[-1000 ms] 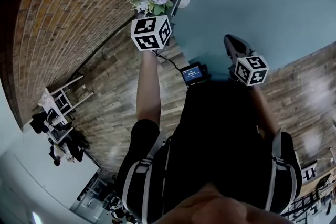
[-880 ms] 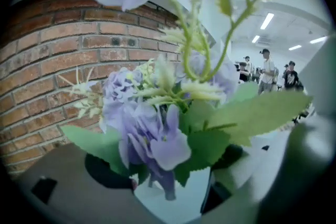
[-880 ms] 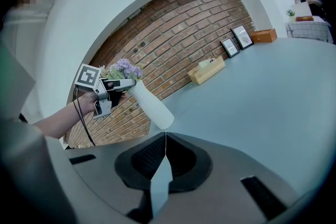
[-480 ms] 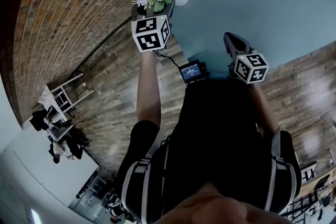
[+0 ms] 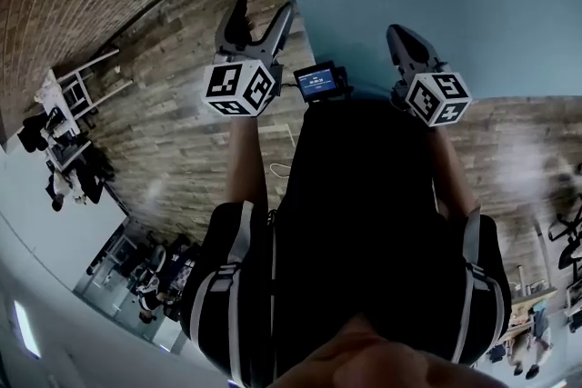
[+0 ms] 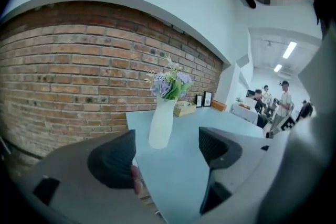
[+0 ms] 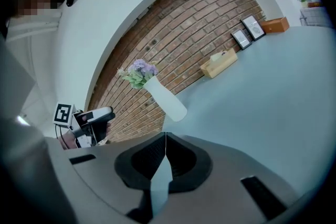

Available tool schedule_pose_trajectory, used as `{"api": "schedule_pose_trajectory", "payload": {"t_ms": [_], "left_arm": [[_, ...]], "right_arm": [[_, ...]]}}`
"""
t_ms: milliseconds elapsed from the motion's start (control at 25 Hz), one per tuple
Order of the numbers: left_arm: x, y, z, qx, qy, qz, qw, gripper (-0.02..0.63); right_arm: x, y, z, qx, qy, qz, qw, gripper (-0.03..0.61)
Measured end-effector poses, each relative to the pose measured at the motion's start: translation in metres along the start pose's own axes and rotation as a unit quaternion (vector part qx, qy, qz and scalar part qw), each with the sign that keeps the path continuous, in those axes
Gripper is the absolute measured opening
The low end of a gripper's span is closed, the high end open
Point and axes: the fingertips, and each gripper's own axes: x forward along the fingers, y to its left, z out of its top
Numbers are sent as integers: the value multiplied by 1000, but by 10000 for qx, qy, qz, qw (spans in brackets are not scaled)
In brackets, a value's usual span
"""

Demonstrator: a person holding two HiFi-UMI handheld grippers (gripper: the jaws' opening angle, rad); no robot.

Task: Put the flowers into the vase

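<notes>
Though seemingly ceramic, smooth tapered white vase (image 6: 161, 124), lilac flowers (image 6: 170, 84) inside.

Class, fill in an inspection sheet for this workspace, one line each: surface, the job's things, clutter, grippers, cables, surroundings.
Surface: pale blue table, corner toward the left gripper.
Job's things: white vase upright on the table, flowers in it.
Clutter: wooden box and two picture frames on the table along the wall.
Grippers: left gripper jaws apart, empty; right gripper jaws together, nothing between.
Cables: one thin pale cord at the person's side, ends unclear.
Surroundings: brick wall, wood floor, people in the distance.
</notes>
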Motion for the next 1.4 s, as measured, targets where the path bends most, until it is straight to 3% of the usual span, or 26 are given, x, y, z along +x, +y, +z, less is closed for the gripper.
{"api": "schedule_pose_trajectory", "payload": {"t_ms": [120,200,240,280,400,600,880,960,1160,1240,1400], "left_arm": [[-50,-1,-23,-674,-348,463,9960,355],[-84,-2,-38,-1128,-537,980,9873,215],[-99,-3,-47,-1335,-597,1216,9818,102],[-113,-7,-55,-1521,-644,1349,9770,46],[-141,-32,-72,-1779,-839,1199,9731,44],[-167,-52,-77,-1532,-1058,1282,9741,46],[-253,-53,-109,-1825,-1568,1103,9643,46],[-280,-61,-127,-1967,-1701,948,9609,46],[-336,-95,-188,-2009,-1724,513,9629,46],[-353,-107,-202,-2020,-1690,409,9638,46],[-360,-130,-201,-2127,-1620,257,9632,45]], "right_arm": [[2,23,-5,-514,123,574,9970,18],[1,46,-6,-880,112,1067,9903,18],[-2,57,-7,-1010,85,1285,9865,18],[-5,68,-9,-1105,48,1466,9830,18],[-23,99,-18,-1230,-112,1850,9749,18],[-55,147,-24,-1423,-466,2497,9567,18],[-110,193,-79,-1650,-542,2099,9622,18],[-140,204,-109,-1682,-487,1841,9672,18],[-211,212,-207,-1655,-372,1320,9766,18],[-228,220,-222,-1622,-465,1375,9760,18],[-253,243,-195,-1420,-1029,1857,9668,18]]}}
